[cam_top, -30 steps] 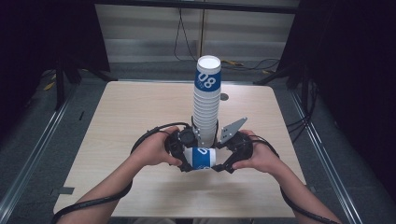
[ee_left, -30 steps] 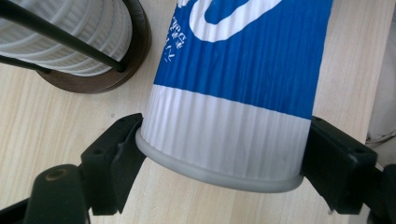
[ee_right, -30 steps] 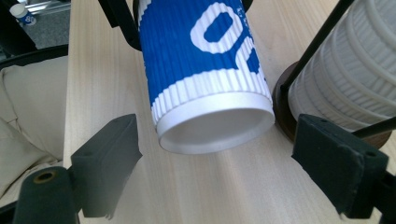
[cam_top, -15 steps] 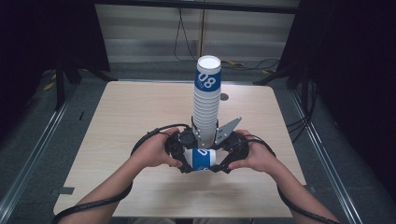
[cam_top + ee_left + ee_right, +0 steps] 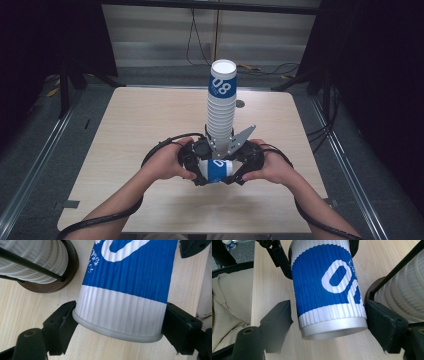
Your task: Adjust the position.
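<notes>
Right gripper view alone — cup's [image 5: 329, 290] grey base, unpinched.

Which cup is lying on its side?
The blue and white cup held between the two claws, near the table's front edge. The other cups stand upright in the tall stack behind it.

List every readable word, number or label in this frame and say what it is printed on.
"08": white on the blue band of the top cup of the stack, high view.
"0", then a cut-off second digit: on the held cup, right gripper view.
Small white script beside the numeral on the held cup: too small and blurred to read.
Nothing else legible.
</notes>
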